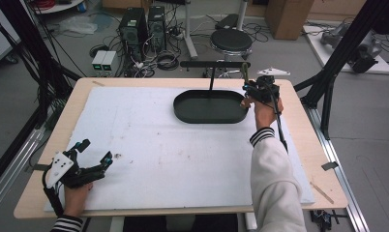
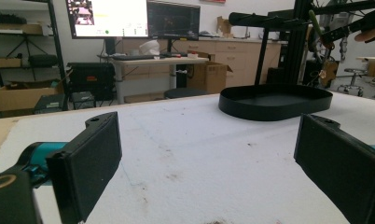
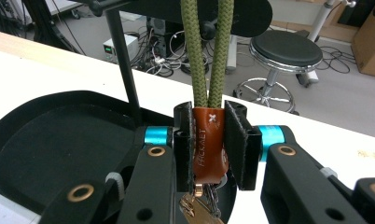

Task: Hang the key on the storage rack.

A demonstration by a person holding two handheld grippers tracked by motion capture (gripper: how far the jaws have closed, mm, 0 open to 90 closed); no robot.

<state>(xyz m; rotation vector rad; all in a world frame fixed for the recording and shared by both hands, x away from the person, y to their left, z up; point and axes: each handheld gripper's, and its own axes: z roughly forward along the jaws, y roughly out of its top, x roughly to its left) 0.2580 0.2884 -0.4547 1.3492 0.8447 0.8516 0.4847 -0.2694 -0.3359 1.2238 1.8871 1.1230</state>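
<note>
table [image 1: 149,159]: white mat over a wood top, bare apart from stains; largest thing here.
tray [image 1: 210,107]: black oval, far right-centre of the mat, nothing in it. A post rises from behind it to a black crossbar [image 1: 215,64].
my left gripper [image 1: 95,155]: low over the near-left corner of the mat, jaws spread wide, nothing between them. Well apart from the tray.
my right gripper [image 3: 209,144]: up at the tray's right end, jaws narrow, clamped on the brown leather tab [image 3: 208,140] of a key lanyard.
lanyard cord [image 3: 208,46]: olive braided rope, doubled, runs up from the tab toward the crossbar. My guess is it's looped over the bar; the top is cut off in the right gripper view.
handling: light overall. Cord is soft and floppy, gives no support. The tab is the only firm part, so it's the right place to hold. Leather looks grippy between the pads, slip risk low.
keys [image 3: 195,210]: hang below the tab over the tray edge. Expect them to swing and snag.
hard to read: key count and ring mostly hidden by my jaws; tab lettering too blurred to trust; in the high view the lanyard is just a thin sliver.
</note>
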